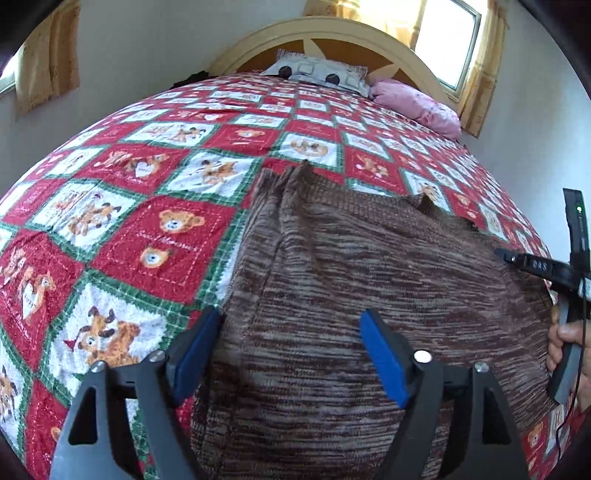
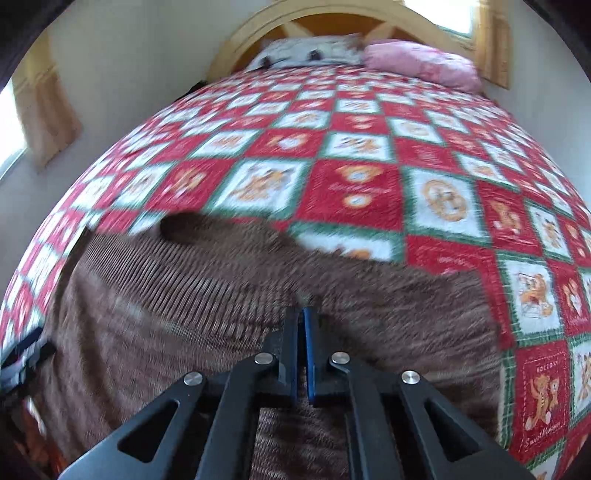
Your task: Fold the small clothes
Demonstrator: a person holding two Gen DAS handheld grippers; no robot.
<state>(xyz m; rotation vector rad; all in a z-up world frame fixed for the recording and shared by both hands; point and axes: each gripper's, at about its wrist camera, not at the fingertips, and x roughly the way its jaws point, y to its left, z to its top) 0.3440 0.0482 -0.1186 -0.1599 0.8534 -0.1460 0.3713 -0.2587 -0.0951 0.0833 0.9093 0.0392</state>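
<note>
A brown striped knit garment [image 1: 369, 266] lies spread on the red, white and green patchwork quilt [image 1: 147, 206]. My left gripper [image 1: 291, 354] is open, its blue pads straddling the garment's near left part just above it. In the left wrist view the right gripper [image 1: 506, 254] reaches in from the right, over the garment's right edge. In the right wrist view, which is blurred, the right gripper [image 2: 301, 317] has its jaws together over the garment [image 2: 184, 302]; whether cloth is pinched between them does not show.
The quilt [image 2: 369, 166] covers the whole bed. A patterned pillow [image 1: 317, 72] and a pink pillow [image 1: 417, 103] lie at the wooden headboard [image 1: 332, 33]. Curtained windows flank the bed. The left gripper [image 2: 22, 358] shows at the right wrist view's left edge.
</note>
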